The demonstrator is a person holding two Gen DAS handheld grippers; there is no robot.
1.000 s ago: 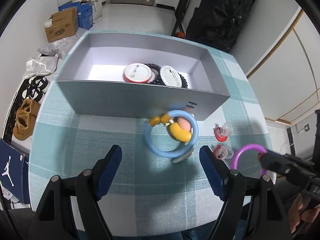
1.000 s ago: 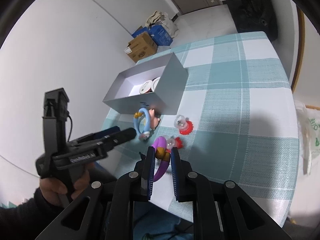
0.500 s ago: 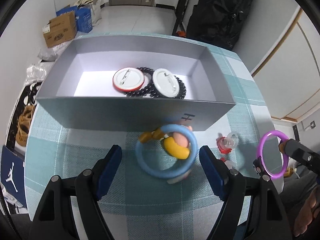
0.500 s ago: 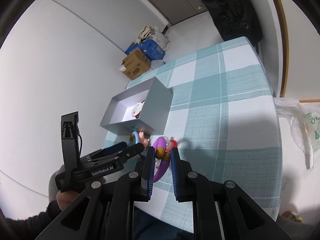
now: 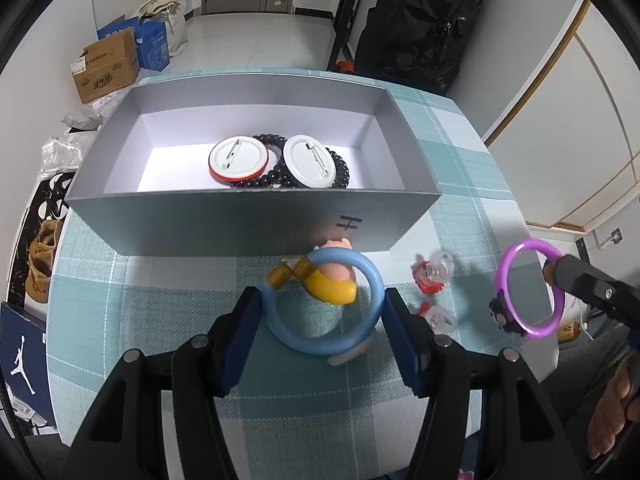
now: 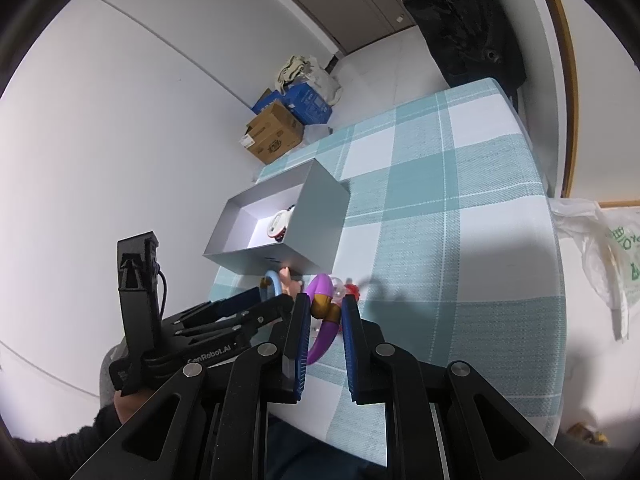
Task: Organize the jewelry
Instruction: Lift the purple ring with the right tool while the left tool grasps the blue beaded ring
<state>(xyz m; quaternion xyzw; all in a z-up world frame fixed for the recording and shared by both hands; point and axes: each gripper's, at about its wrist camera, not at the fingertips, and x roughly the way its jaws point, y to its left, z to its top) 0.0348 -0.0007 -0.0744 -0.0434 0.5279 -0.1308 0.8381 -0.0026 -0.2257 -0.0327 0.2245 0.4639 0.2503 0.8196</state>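
A grey box [image 5: 240, 224] on the checked tablecloth holds two round badges [image 5: 237, 159] and a black bead bracelet [image 5: 340, 172]. A blue bracelet [image 5: 320, 344] with a pig charm [image 5: 332, 280] lies in front of the box, and my left gripper [image 5: 320, 300] has its fingers on both sides of it, touching its rim. My right gripper [image 6: 323, 308] is shut on a purple bracelet [image 6: 320, 344], held above the table at the right; the purple bracelet also shows in the left wrist view [image 5: 528, 288]. The box appears in the right wrist view [image 6: 316, 224].
Two small red-and-clear rings [image 5: 432, 276] lie on the cloth right of the blue bracelet. Cardboard boxes [image 5: 106, 70] and shoes [image 5: 42, 256] are on the floor to the left. A black bag [image 5: 424, 20] stands behind the table. A plastic bag [image 6: 600, 256] hangs off the right edge.
My left gripper has moved forward and closed in around the blue bracelet. My right gripper has lifted the purple bracelet higher off the table.
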